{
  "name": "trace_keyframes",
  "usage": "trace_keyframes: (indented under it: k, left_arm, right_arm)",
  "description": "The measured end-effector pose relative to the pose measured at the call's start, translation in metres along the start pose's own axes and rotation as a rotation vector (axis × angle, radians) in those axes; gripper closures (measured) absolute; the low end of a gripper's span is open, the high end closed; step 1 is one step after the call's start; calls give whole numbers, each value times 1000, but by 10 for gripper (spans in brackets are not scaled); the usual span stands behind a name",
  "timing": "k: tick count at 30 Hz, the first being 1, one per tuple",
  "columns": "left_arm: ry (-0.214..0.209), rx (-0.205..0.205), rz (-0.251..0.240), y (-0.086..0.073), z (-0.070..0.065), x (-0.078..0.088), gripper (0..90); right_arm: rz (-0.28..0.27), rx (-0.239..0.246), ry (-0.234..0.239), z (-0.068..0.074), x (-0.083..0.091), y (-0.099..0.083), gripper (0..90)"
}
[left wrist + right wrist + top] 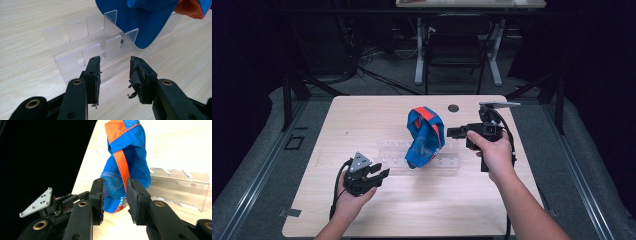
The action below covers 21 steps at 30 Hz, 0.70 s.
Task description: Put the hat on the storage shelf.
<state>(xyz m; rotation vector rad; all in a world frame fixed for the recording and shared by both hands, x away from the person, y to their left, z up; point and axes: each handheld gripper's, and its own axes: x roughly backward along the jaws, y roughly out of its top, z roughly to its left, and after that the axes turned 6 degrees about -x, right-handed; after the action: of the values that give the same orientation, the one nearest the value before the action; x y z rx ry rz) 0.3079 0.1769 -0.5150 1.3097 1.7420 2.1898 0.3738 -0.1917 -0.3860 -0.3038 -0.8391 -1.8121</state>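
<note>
A blue cap with orange bands (424, 135) stands propped in a clear slotted acrylic rack (392, 152) at the table's middle. In the high view my right gripper (453, 132) hovers just right of the cap, pointing left at it. In the right gripper view its jaws (115, 183) stand apart, with the cap (127, 170) beyond them and nothing pressed between the pads. My left gripper (379, 172) rests low at the front left, open. It points at the rack's near end (75, 50), its jaws (115, 62) empty, with the cap's brim (140, 22) farther back.
The wooden table (362, 115) has a round dark grommet (453, 107) near its far edge. Behind the table stand a black chair (455, 50) and white desk legs (419, 50) on a dark floor. The rack (180, 185) runs on past the cap.
</note>
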Motion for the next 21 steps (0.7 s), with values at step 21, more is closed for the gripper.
trace_keyframes:
  k: [21]
  left_arm:
    - [36, 51, 18, -25, 16, 15, 596]
  right_arm:
    - [-44, 22, -82, -28, 27, -28, 650]
